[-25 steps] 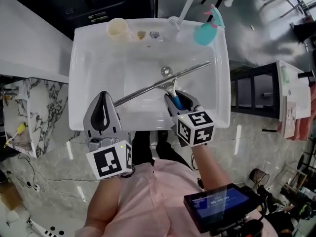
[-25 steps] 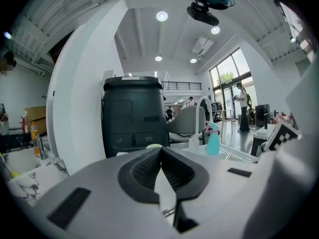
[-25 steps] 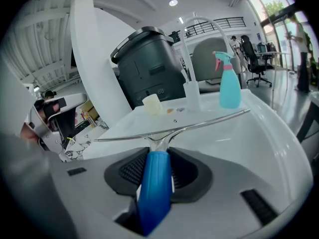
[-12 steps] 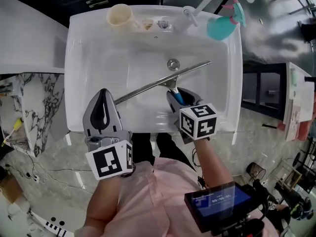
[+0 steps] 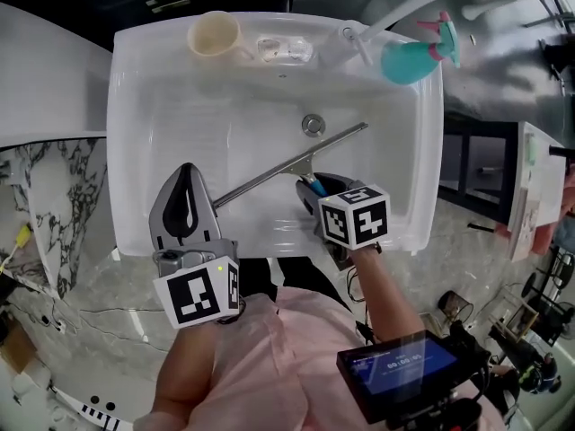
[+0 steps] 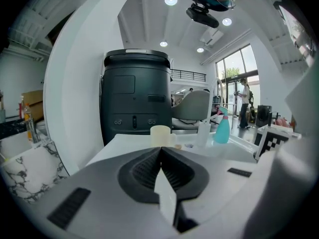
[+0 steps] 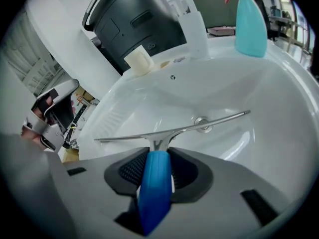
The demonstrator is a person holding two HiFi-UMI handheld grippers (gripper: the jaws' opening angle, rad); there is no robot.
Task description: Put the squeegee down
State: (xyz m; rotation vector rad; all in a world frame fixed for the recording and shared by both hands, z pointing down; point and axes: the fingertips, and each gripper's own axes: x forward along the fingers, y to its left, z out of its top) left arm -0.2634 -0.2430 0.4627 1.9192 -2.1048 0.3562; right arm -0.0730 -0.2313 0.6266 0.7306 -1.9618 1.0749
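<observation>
While the right gripper [image 5: 310, 187] jaws pinch the blue handle of the squeegee [image 5: 286, 162], its blade over the sink [image 5: 144, 142] basin mid-frame, lower until the blade rests flat, then spread them; left gripper [image 5: 186, 206] jaws pressed together, empty.

A white sink [image 5: 126, 151] has a round metal drain [image 5: 313, 124] in its basin. On its back rim stand a beige cup [image 5: 213, 34], a white faucet [image 5: 359, 36] and, just beside the faucet, a teal spray bottle [image 5: 411, 61] with a pink trigger. A small lit screen [image 5: 404, 373] shows at bottom right.
</observation>
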